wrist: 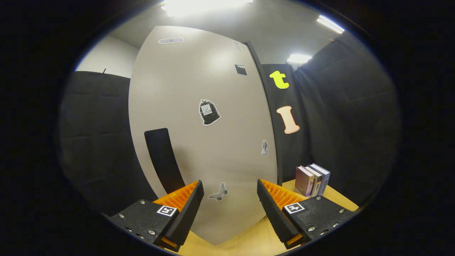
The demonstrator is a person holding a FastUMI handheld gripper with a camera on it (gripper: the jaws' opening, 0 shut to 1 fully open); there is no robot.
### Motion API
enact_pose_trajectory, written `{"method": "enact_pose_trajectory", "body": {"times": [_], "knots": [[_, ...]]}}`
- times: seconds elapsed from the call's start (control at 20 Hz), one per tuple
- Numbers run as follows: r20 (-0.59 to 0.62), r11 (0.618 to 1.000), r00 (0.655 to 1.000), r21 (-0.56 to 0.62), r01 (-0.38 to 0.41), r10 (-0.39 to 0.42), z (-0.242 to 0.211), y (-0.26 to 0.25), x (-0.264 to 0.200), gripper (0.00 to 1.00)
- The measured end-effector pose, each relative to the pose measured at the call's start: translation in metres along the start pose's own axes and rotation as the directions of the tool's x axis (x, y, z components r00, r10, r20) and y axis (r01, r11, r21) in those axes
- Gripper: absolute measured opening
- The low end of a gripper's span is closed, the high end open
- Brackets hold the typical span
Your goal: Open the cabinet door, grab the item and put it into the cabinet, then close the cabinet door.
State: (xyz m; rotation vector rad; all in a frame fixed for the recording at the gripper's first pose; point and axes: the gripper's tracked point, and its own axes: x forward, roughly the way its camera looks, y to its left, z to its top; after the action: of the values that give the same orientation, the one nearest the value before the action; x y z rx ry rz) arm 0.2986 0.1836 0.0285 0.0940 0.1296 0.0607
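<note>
My gripper [230, 193] is nearest: its two fingers stand spread wide with nothing between them, and through the gap I see the lower face of the cabinet door [199, 142] just ahead. A small butterfly sticker [219, 193] sits on the door between the fingertips. The door looks shut, a pale flat panel dotted with other stickers, and its dark vertical handle [161, 160] hangs beyond my left finger, off to that side and a little higher than the tips.

Under the gripper runs the light wooden surface [249, 238] on which the cabinet stands. Beyond my right finger, past the door's edge, a few books [312, 179] stand upright side by side on that surface, close to the black booth wall; I take these as the item to stow.

I judge I am at the very first step: door not yet opened, item untouched. The next move calls for swinging the open fingers left and up to straddle the handle, closing on it, then pulling the door outward along its arc.
</note>
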Motion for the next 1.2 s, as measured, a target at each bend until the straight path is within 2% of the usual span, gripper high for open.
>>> {"method": "enact_pose_trajectory", "body": {"times": [0.3,0.6,1.2], "knots": [[-0.023,0.999,0.999,-0.03,-0.044,0.044,-0.01,0.02,0.021,0.94],[-0.028,0.995,0.998,-0.077,-0.056,0.054,-0.019,0.024,0.017,0.95],[0.023,0.993,0.998,-0.104,-0.048,0.051,-0.006,0.011,-0.029,0.96]]}}
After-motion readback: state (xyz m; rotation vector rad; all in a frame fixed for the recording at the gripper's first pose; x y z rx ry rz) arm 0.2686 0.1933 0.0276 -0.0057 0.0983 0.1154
